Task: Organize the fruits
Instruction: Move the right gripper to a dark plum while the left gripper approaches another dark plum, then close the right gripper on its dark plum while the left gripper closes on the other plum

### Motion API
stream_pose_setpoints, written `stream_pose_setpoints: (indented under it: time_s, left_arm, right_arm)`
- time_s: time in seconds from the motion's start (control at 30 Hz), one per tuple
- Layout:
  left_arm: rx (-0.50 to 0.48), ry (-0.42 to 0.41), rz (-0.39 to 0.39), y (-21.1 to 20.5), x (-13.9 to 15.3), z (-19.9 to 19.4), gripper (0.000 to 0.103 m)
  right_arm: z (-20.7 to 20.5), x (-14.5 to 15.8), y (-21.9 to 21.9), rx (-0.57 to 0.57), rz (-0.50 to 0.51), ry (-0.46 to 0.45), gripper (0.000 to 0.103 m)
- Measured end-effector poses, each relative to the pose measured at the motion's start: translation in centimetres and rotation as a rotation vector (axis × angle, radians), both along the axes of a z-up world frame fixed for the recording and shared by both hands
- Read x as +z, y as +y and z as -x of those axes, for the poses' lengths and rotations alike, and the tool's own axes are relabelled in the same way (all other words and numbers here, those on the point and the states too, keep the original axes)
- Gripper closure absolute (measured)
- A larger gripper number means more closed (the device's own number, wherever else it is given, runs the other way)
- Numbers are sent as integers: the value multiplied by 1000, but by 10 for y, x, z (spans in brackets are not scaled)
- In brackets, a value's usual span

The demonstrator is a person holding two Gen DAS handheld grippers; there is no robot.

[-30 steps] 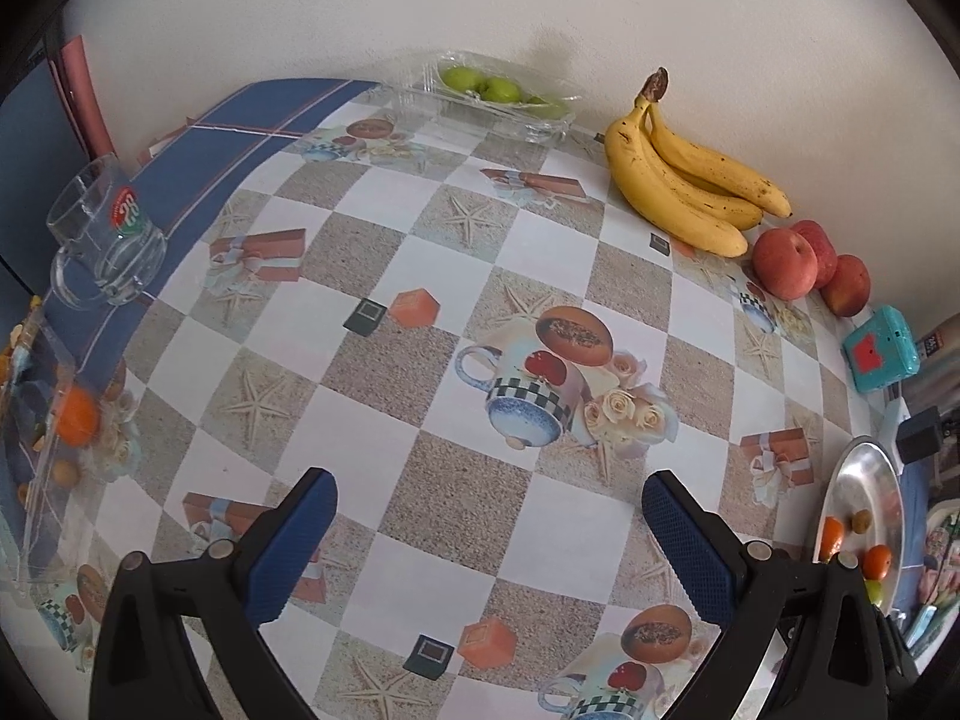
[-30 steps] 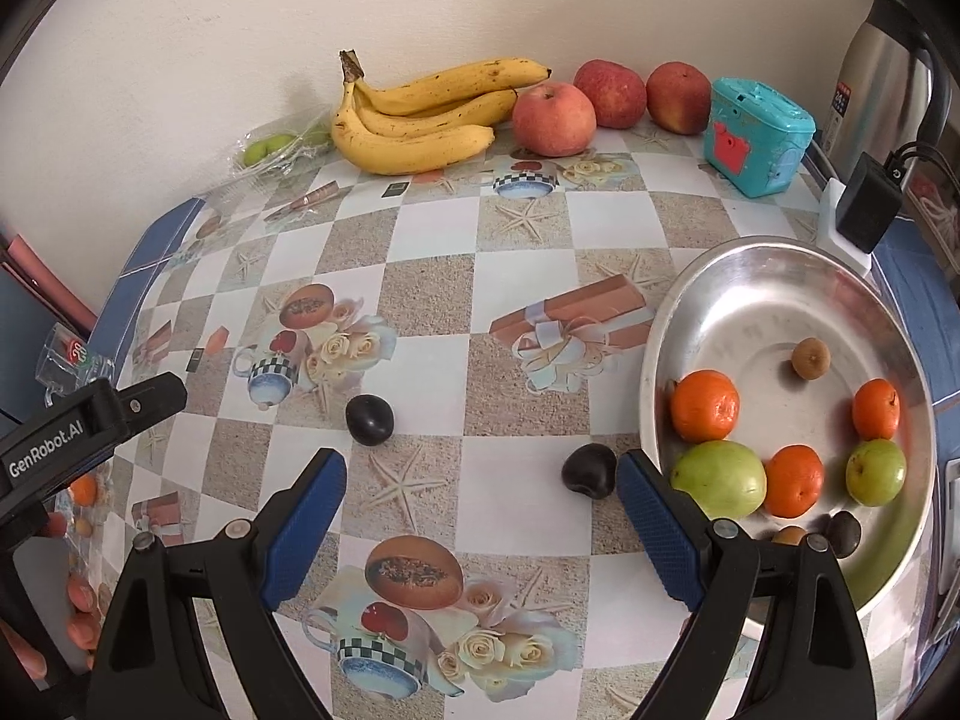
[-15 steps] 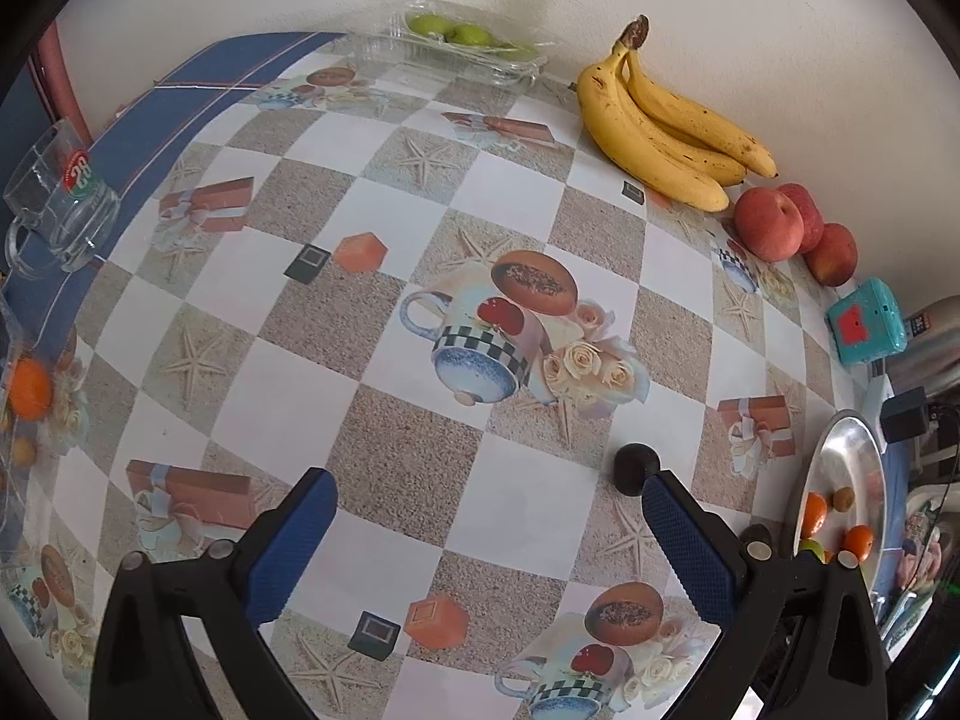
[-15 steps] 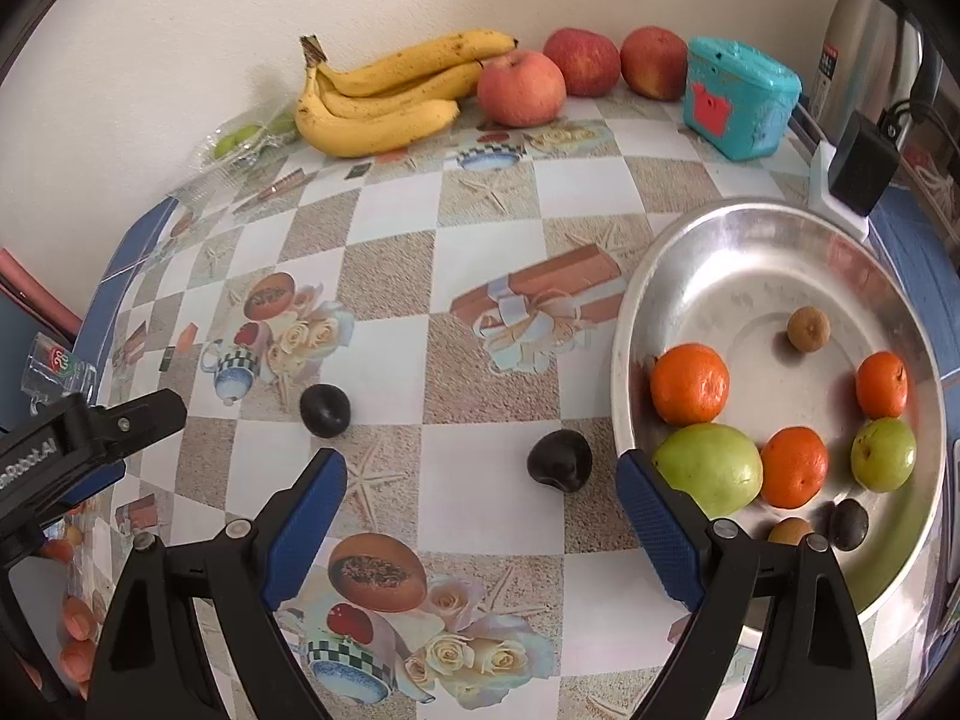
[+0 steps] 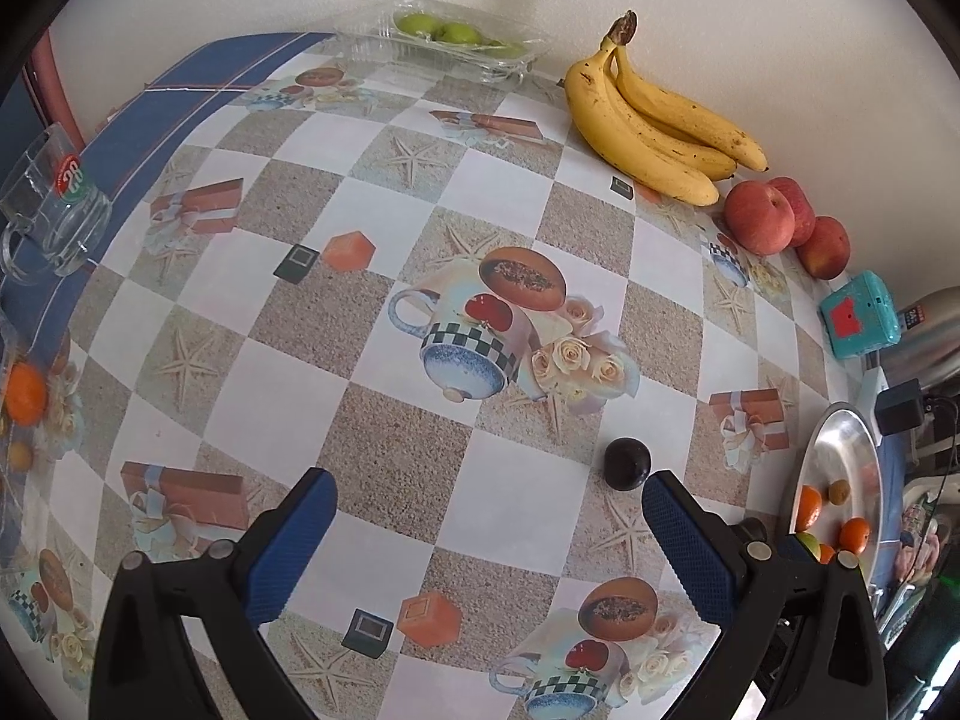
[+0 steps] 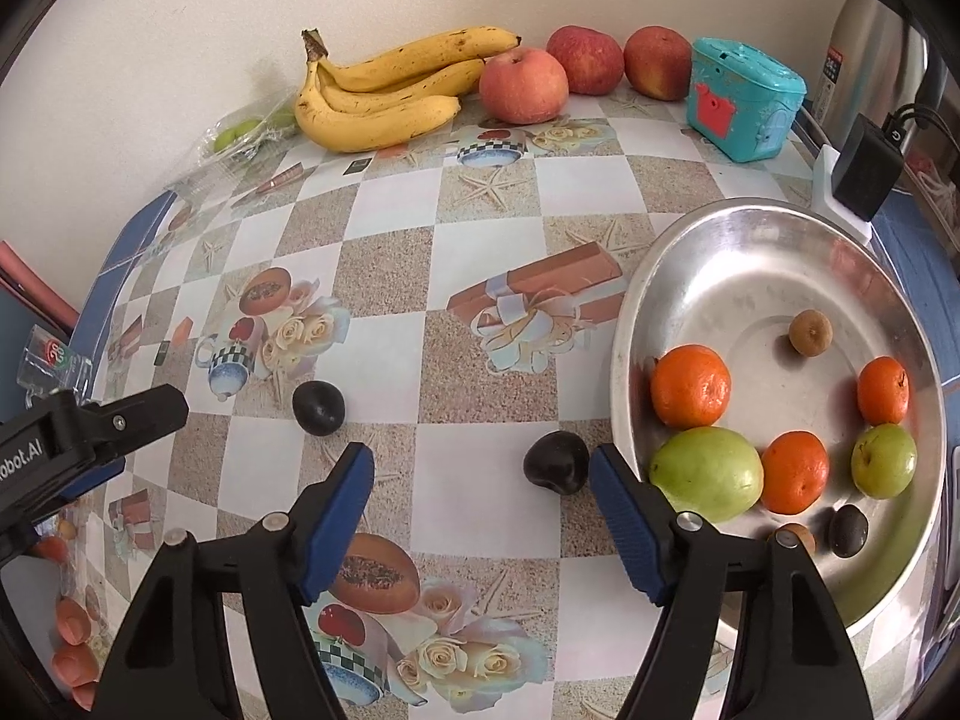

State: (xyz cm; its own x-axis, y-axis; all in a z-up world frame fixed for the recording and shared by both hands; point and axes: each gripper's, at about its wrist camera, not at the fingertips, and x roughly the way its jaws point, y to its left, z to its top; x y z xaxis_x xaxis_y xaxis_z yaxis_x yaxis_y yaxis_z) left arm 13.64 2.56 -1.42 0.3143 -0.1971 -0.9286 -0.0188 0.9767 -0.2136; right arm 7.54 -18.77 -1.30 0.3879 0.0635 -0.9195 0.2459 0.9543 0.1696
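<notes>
Dark plum (image 6: 555,463) | lies between closing right tongs (image 6: 480,480), hugging right pad, untouched | left tongs (image 5: 489,507) spread, farther.

left gripper (image 5: 489,531) – jaws wide, tilted down | right gripper (image 6: 483,489) – closing, apparently nothing pinched

Plum (image 6: 555,463) on table (image 6: 384,276), just left of bowl (image 6: 750,216); bananas (image 6: 390,90) behind.

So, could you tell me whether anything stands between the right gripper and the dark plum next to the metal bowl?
Nothing visible does. The dark plum lies on bare tablecloth just inside the right gripper, near its right-hand finger, and the jaws are closing with the plum between them, not yet touching. The metal bowl rim sits just beyond that finger.
</notes>
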Motion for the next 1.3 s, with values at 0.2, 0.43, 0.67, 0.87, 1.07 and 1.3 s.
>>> stream_pose_setpoints:
  time_s: [0.2,0.43,0.67,0.87,1.07,1.3]
  left_arm:
    - [1,1,-2,0,-1,0,0]
    - [-4,3,-5,-2,-1,0,0]
    - [-9,-1,-13,-3,-1,0,0]
    - [-18,-1,-18,-5,-2,0,0]
    - [-22,4,-24,-7,-3,0,0]
    - [-25,5,-25,-7,-4,0,0]
  right_arm:
    - [-2,-11,1,4,23,19,29]
    - [-3,-10,6,32,32,11,33]
    - [-3,8,8,49,-103,-68,34]
    - [-4,-3,3,32,45,-17,50]
    - [-4,-11,1,40,143,18,56]
    - [-4,-14,15,97,284,51,63]
